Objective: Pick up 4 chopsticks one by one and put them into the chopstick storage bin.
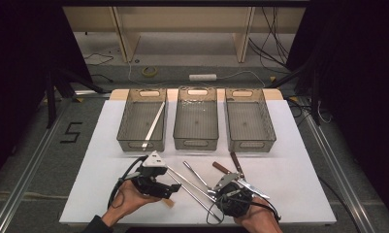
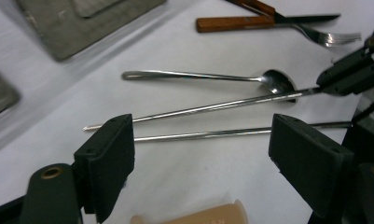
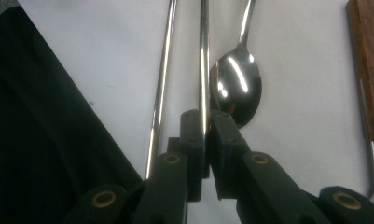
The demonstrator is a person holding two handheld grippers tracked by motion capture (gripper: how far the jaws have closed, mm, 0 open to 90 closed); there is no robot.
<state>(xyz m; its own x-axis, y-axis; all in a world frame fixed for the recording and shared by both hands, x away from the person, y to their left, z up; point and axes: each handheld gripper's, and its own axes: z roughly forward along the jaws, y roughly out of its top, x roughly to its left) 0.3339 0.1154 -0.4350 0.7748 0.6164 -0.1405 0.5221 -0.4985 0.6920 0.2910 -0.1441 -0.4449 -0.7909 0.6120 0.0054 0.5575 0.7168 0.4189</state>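
Clamping one metal chopstick between its fingers, your right gripper holds it low over the white surface beside the spoon and the second chopstick, while your left gripper hangs nearby with fingers spread apart, holding nothing.

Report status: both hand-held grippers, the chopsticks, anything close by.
Right hand-held gripper shut on one metal chopstick. Left hand-held gripper open, empty. Second chopstick flat on table. Spoon lies beside the grip.
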